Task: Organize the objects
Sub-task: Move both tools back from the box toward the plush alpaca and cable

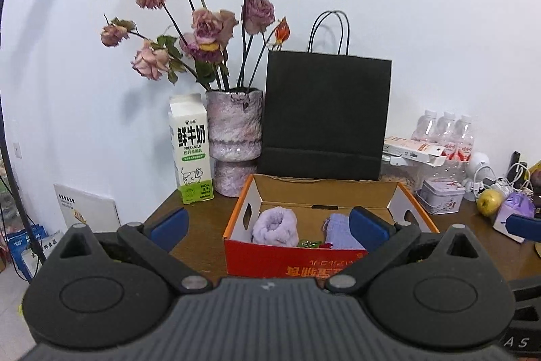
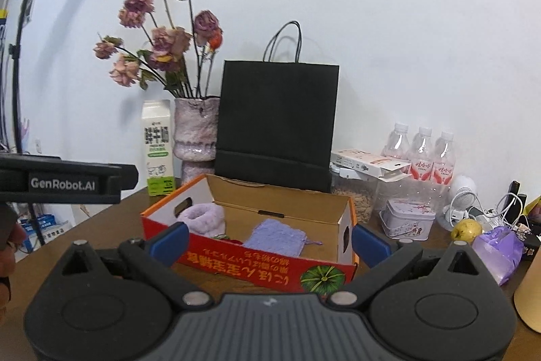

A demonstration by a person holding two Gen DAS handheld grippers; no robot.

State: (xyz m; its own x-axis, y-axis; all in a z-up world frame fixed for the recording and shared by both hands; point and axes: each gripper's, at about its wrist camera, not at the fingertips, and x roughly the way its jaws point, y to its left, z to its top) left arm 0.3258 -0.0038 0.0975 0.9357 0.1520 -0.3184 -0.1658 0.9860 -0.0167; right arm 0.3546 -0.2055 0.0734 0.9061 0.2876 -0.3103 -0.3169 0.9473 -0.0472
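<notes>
- Nearest to both cameras are the grippers themselves: the left gripper [image 1: 268,227] and the right gripper [image 2: 270,241] each have the blue-padded jaws wide apart, and nothing is between them.
- Just behind them stands the open orange cardboard box with white inner walls [image 2: 345,222], on the brown wooden table [image 1: 203,225].
- Already inside the box: a rolled fluffy lilac towel [image 1: 275,225] at the 9 o'clock end, a flat lilac knitted pouch with a string [image 2: 277,237] toward 3 o'clock, and a small red-green item between them that is too hidden to name.
- I judge the task partly done; loose things are left at 3 o'clock of the box: a yellow-green apple [image 2: 467,229], a crumpled purple plastic bag [image 2: 498,249], a small lilac printed tin [image 2: 407,219] and a tangle of white cables [image 2: 487,212].
- The middle and back of the box floor look free, so room remains there.
- Edges to mind: the near box wall is just under the fingers, and the raised cut-out flaps stand at both short ends.
- At 12 o'clock the tall black paper bag with cord handles [image 1: 328,114] is close behind the box; the mottled pink ceramic vase of dried roses [image 1: 235,137] and the white-green milk carton [image 1: 192,148] stand at 10 o'clock, easy to tip.
- Open table for moving is mostly at 8 o'clock, toward the table edge.
</notes>
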